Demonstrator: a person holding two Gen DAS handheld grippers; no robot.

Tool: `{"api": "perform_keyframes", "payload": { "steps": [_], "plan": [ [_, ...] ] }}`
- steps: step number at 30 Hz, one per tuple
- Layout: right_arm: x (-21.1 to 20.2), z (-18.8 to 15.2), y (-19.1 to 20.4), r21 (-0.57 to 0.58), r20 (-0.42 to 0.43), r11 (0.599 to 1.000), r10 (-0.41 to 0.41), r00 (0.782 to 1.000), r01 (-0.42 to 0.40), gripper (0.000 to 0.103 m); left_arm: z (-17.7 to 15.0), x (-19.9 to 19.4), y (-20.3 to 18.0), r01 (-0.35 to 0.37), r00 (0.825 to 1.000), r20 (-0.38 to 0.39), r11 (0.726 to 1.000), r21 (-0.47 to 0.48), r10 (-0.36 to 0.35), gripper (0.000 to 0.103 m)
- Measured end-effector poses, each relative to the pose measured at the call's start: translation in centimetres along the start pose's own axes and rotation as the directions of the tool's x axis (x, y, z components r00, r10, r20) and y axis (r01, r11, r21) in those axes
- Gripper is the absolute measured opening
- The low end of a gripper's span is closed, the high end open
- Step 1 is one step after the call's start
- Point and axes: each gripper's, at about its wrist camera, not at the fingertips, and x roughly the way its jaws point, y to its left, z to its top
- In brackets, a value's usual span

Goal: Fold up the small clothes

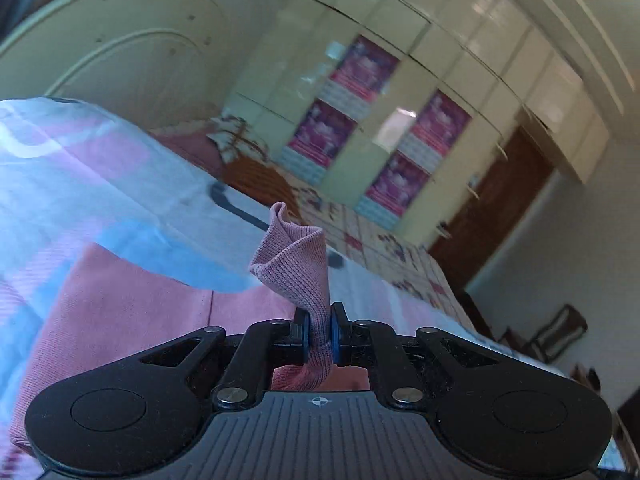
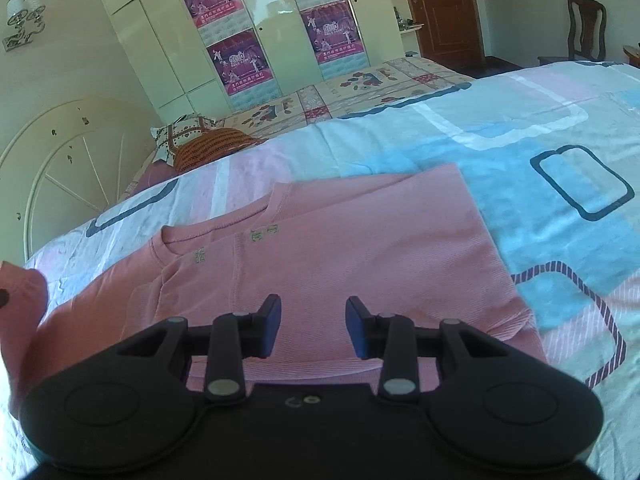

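A pink ribbed shirt [image 2: 340,248] lies on the patterned bedsheet [image 2: 520,152], its neckline with small green marks toward the upper left and one side folded over with a straight edge. My left gripper [image 1: 320,336] is shut on a pinch of the pink shirt [image 1: 294,264], and the ribbed cloth stands up in a fold above its blue pads. The lifted sleeve end [image 2: 20,288] shows at the left edge of the right wrist view. My right gripper [image 2: 313,326] hovers open over the shirt's lower part, with nothing between its fingers.
The bed carries a blue, pink and white sheet, a floral cover [image 2: 360,84] and pillows [image 2: 200,136] near the cream headboard [image 2: 60,168]. A wardrobe with purple posters [image 2: 240,48] stands behind. A brown door [image 2: 440,12] and a wooden chair [image 2: 586,28] are at the far right.
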Motion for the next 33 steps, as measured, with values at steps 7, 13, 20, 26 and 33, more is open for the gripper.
{"api": "perform_keyframes", "payload": {
  "steps": [7,13,20,26,33],
  "plan": [
    [-0.5,0.8,-3.4,0.086,0.015,0.996,0.026,1.000,-0.027,0.036,-5.7,3.3,-13.9,0.060,0.991,-0.130,0.969,0.238,-0.030,0.009],
    [-0.8,1.1,-5.3,0.117,0.003,0.991,0.064,0.998,-0.064,0.036,-10.2,6.0,-20.1,0.102,0.966,-0.258,0.917,0.385,0.000,0.009],
    [0.2,1.2,-5.6,0.124,-0.032,0.980,0.162,0.986,-0.157,0.060,-11.8,2.2,-21.5,0.113,0.979,-0.203,0.870,0.479,-0.015,0.079],
    [3.7,0.5,-3.6,0.150,-0.115,0.962,0.248,0.962,-0.230,0.055,-9.0,-5.2,-12.0,-0.101,0.986,-0.069,0.884,0.456,0.149,0.078],
    [6.9,-0.2,-0.2,0.099,-0.179,0.963,0.266,0.947,-0.252,0.044,-8.7,-9.6,-0.4,-0.350,0.900,-0.096,0.836,0.422,0.426,0.061]
  ]
}}
